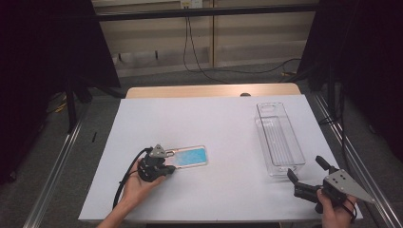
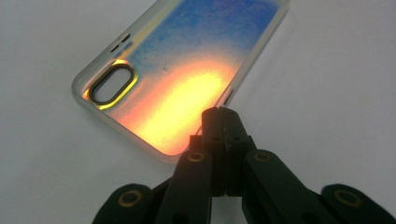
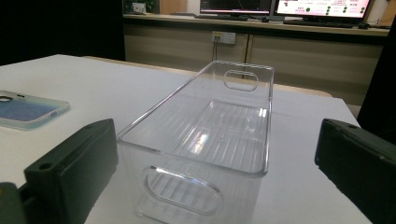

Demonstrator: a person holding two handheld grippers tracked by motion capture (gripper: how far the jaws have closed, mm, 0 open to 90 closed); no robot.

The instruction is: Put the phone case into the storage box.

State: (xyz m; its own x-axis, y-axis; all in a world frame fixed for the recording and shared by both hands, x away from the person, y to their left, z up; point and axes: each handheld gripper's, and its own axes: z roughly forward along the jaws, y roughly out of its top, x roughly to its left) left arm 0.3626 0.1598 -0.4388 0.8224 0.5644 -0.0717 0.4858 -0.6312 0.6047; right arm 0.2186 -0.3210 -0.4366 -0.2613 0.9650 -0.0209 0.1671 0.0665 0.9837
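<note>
On the near left part of the white table top lies a phone case, flat, its long side running roughly left to right, blue in the high view and glowing orange towards its camera cutout end in the left gripper view. At that end, just at the case's edge, sits the left gripper, held in a hand that comes in from the bottom, a black cable trailing back from it. Seen from its own camera, the left gripper has its two black jaws pressed together, tips meeting right at the long side edge of the phone case near the corner; whether they pinch the rim or only touch it I cannot tell. Well apart, on the right side of the table, stands a clear plastic bin, long and narrow, with an oval handle cutout in each short end. Just off its near end hovers the right gripper, its jaws spread wide apart with nothing between the pads, the bin's near wall sitting ahead in the gap between them.
</note>
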